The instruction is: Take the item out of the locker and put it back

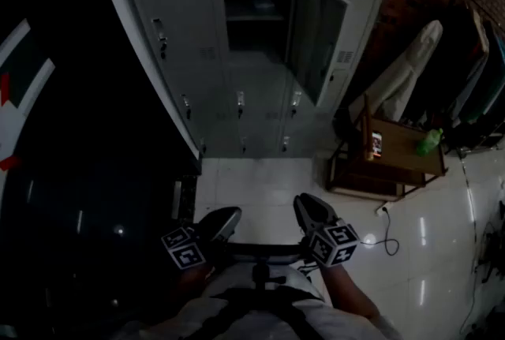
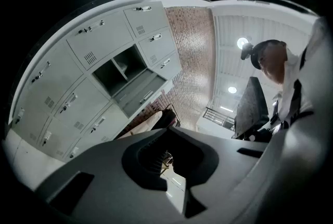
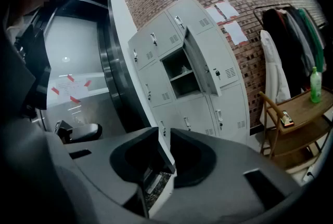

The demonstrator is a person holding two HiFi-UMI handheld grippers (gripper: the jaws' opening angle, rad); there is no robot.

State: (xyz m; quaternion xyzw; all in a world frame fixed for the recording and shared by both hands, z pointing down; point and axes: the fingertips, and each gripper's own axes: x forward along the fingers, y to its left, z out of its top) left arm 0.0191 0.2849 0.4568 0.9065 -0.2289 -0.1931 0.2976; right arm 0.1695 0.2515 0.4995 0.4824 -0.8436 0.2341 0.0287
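We stand well back from the bank of grey lockers [image 1: 197, 78]. One compartment [image 1: 254, 15] is open, its door [image 1: 316, 35] swung to the right. The item [image 3: 182, 68] is inside on the compartment's shelf [image 3: 182, 77]: a small pale shape, too dim and distant for us to name.

The left gripper [image 1: 221, 222] is held low by our body with its jaws pressed together at the tips. The right gripper [image 1: 313, 211] is also low, its jaws slightly spread, with nothing between either pair.

We judge the item small and probably light; whether it is stiff or soft we cannot tell. We would spread the jaws, come in level past the door edge, and pinch it gently across its narrow sides.
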